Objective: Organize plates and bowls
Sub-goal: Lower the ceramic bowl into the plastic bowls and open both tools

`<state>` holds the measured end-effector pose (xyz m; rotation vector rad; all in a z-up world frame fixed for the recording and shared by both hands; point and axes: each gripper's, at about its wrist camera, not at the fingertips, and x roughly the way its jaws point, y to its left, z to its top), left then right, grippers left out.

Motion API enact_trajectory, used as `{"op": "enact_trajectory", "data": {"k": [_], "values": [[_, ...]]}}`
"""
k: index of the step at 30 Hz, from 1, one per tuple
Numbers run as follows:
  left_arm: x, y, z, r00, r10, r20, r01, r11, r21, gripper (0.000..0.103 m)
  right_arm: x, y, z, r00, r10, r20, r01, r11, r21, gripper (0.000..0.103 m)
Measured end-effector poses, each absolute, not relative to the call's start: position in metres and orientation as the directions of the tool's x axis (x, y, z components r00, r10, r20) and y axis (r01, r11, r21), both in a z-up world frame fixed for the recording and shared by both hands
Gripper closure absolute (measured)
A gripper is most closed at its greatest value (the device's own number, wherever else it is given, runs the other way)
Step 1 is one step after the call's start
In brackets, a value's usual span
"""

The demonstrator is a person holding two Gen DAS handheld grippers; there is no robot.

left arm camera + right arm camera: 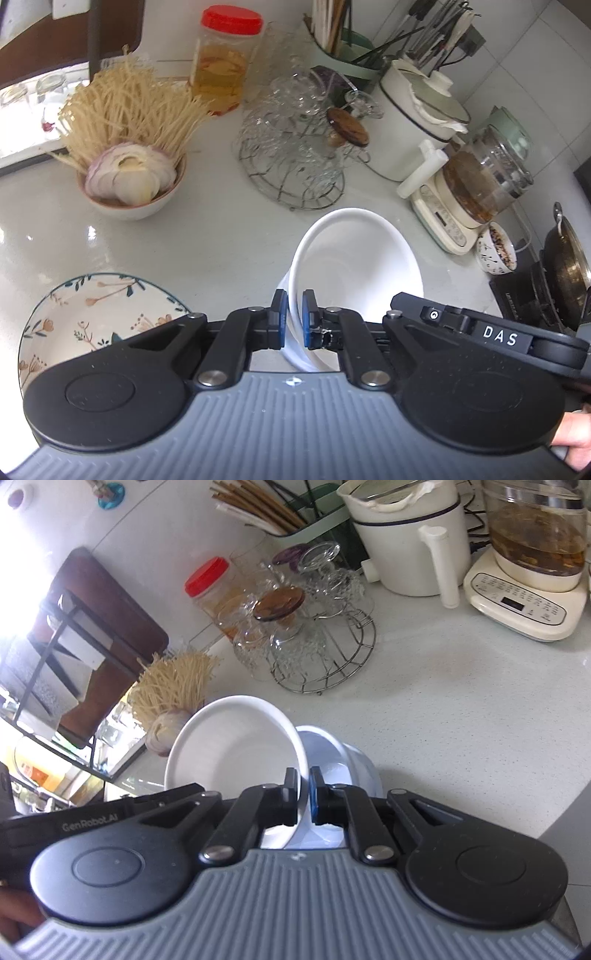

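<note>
Two claws, each clamped on a white bowl's rim

The left claw (pixel 293 319) grips a plain white bowl (pixel 354 258), tilted above the pale worktop (pixel 221 236); the right claw (pixel 303 794) grips another glossy white bowl (pixel 232 746), tilted, beside it.

White bowl (pixel 354 258), floral plate (pixel 96 314) with dark rim, red-lidded jar (pixel 225 59)

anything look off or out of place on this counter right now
Nothing is spilled or broken. The one oddity: each gripper is clamped on the rim of a white bowl, tilted on its side in mid-air, left gripper on one white bowl, right gripper on another.
</note>
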<state>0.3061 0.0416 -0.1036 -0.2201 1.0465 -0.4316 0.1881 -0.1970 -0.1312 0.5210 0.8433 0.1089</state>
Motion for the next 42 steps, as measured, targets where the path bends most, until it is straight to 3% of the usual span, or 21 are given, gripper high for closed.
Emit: {"op": "enact_trajectory", "data": {"k": [16,25,27,28,29,30,32,34,42], "values": [[0.315,0.031,-0.131,0.391,-0.445,-0.805,0.195,0.895,-0.4,0.093,0.2,-0.186,-0.139,0.65,0.182,-0.738,0.101,0.941,0.322,0.092],[0.322,0.018,-0.138,0.377,-0.423,-0.824,0.194,0.906,-0.376,0.092,0.207,-0.192,-0.139,0.661,0.173,-0.73,0.102,0.943,0.316,0.092],[0.324,0.019,-0.139,0.372,-0.412,-0.832,0.179,0.911,-0.371,0.091,0.209,-0.193,-0.138,0.663,0.175,-0.728,0.097,0.944,0.315,0.091],[0.325,0.019,-0.14,0.37,-0.41,-0.834,0.172,0.912,-0.372,0.083,0.21,-0.195,-0.137,0.665,0.18,-0.725,0.096,0.942,0.321,0.091],[0.326,0.021,-0.14,0.369,-0.408,-0.835,0.165,0.913,-0.374,0.069,0.21,-0.197,-0.138,0.667,0.184,-0.722,0.099,0.939,0.33,0.086],[0.326,0.021,-0.14,0.373,-0.402,-0.836,0.157,0.916,-0.37,0.062,0.211,-0.2,-0.137,0.672,0.191,-0.715,0.101,0.934,0.344,0.08],[0.325,0.023,-0.138,0.39,-0.388,-0.835,0.153,0.922,-0.357,0.058,0.209,-0.205,-0.134,0.693,0.205,-0.692,0.101,0.922,0.374,0.055],[0.326,0.024,-0.137,0.397,-0.384,-0.834,0.14,0.923,-0.358,0.058,0.208,-0.206,-0.131,0.714,0.205,-0.669,0.091,0.921,0.379,0.045],[0.325,0.021,-0.141,0.386,-0.38,-0.841,0.118,0.924,-0.364,0.05,0.224,-0.217,-0.156,0.647,0.202,-0.735,0.135,0.918,0.372,0.045]]}}
